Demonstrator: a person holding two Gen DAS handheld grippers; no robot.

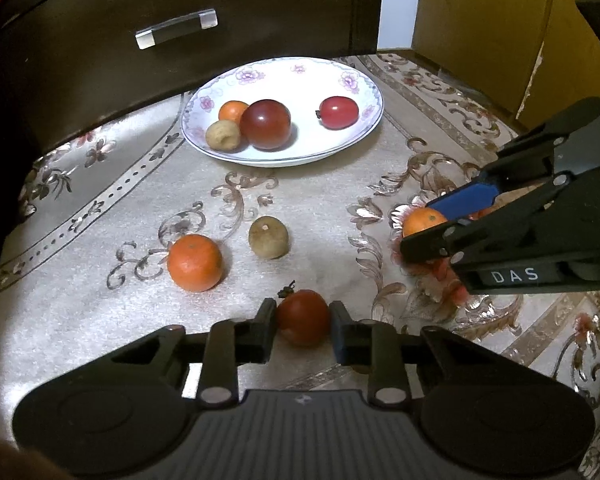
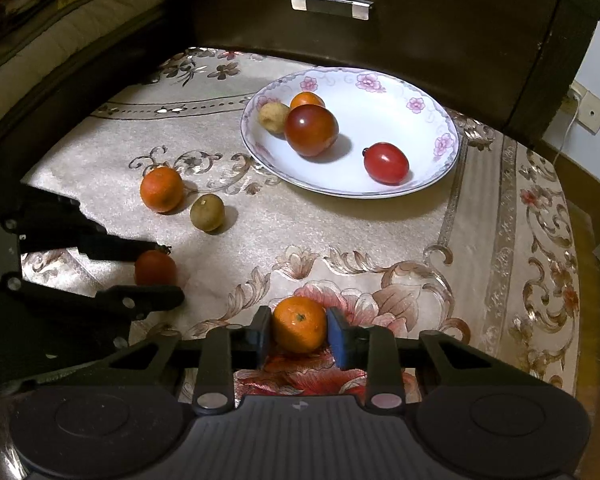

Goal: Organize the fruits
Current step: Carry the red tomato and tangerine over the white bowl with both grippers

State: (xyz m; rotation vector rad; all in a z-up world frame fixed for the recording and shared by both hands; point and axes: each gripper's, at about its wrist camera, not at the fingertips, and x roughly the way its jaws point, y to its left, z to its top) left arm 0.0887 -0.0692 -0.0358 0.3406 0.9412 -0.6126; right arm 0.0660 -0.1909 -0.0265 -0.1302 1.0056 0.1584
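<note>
My left gripper [image 1: 302, 322] is shut on a small red tomato [image 1: 303, 312] resting on the patterned cloth. The right wrist view shows that gripper [image 2: 168, 270] at its left, around the same tomato [image 2: 155, 267]. My right gripper [image 2: 299, 330] is shut on a mandarin [image 2: 299, 322], its pads touching both sides. From the left wrist view this gripper [image 1: 432, 224] and its mandarin [image 1: 422, 220] sit at the right. A loose mandarin [image 1: 195, 263] and a brown round fruit [image 1: 269, 237] lie between me and the white flowered plate [image 1: 284, 162]. The plate holds several fruits, among them a large dark red one [image 1: 266, 124].
A dark wooden drawer front with a clear handle [image 1: 176, 28] rises right behind the plate. A bed edge [image 2: 40, 40] runs along the far left in the right wrist view. The cloth's edge [image 2: 576, 280] drops off at the right, near a wall socket [image 2: 590, 112].
</note>
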